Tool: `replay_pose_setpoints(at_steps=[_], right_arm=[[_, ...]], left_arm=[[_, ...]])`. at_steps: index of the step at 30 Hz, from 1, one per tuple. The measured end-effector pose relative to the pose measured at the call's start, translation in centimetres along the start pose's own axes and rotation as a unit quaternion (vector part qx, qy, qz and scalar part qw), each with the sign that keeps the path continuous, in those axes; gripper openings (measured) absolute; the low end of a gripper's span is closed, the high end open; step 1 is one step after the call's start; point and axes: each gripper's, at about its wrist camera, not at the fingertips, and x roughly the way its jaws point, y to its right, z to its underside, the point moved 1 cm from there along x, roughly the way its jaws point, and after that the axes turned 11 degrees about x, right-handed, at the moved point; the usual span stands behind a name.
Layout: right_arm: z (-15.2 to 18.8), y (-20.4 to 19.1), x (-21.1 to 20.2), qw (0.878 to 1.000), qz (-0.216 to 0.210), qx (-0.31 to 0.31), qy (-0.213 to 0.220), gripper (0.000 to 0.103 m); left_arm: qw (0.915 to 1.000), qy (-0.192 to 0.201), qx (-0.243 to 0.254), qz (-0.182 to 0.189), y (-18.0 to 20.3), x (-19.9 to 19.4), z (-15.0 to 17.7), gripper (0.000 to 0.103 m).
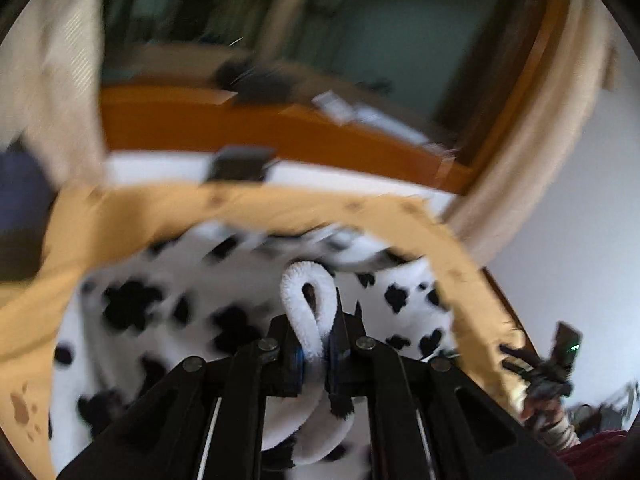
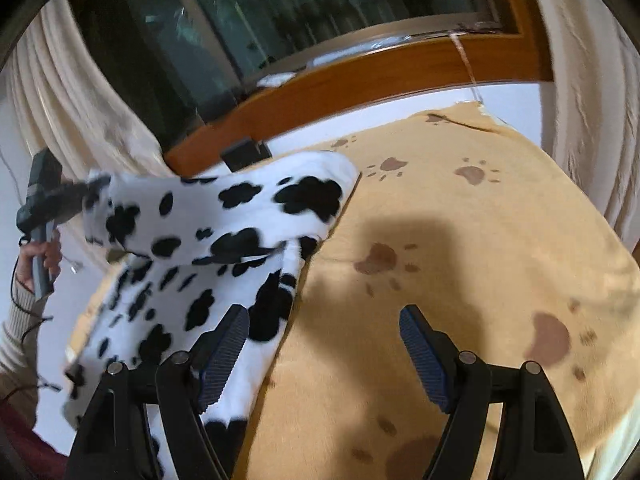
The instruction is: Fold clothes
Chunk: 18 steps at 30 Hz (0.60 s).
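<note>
Left gripper [image 1: 320,344] clenched on white fuzzy cuff [image 1: 308,300] of cow-print garment [image 2: 224,248]; cuff loops up between pads. Garment lifted at that end, rest draped over tan paw-print blanket [image 2: 460,280], upper part folded over lower. Right gripper [image 2: 324,344] released, jaws wide, nothing between; left pad [image 2: 224,352] over garment edge, contact unclear. Wooden window frame [image 2: 360,76], curtains [image 2: 580,80] behind. Left view blurred.

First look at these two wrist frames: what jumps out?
The black-and-white spotted garment dominates, lifted over the left side of the tan paw-print blanket. The left gripper is pinched on its white fluffy edge. The right gripper hangs open over the blanket, holding nothing.
</note>
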Motion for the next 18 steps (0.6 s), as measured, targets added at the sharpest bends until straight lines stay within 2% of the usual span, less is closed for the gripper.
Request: replay_pose_setpoints(at_steps=[4, 7, 9, 13, 15, 18], right_arm=[[-1.1, -2.6, 3.2, 0.998, 0.047, -0.048, -0.015, 0.08], [-1.5, -5.6, 6.3, 0.988, 0.096, -0.121, -0.018, 0.08], [-1.4, -7.3, 8.0, 0.975, 0.137, -0.177, -0.011, 0.08], [-1.3, -9.7, 12.1, 0.938, 0.204, -0.28, -0.007, 0.08], [-1.7, -10.0, 14.0, 0.93, 0.218, -0.295, -0.014, 0.08], [-2.8, -9.3, 15.5, 0.932, 0.23, -0.281, -0.017, 0.08]], left_arm=[[0.9989, -0.014, -0.042, -0.014, -4.3, 0.9, 2.7, 0.01], [0.9983, -0.009, -0.057, -0.008, -6.2, 0.6, 3.5, 0.01], [0.9983, -0.004, -0.058, 0.0, -6.5, 0.4, 3.4, 0.01], [0.9985, 0.0, -0.054, 0.014, -6.3, 0.9, 2.1, 0.01], [0.9985, -0.002, -0.052, 0.016, -6.3, 1.2, 1.8, 0.01], [0.9982, -0.009, -0.058, 0.014, -6.8, 1.7, 2.1, 0.01]])
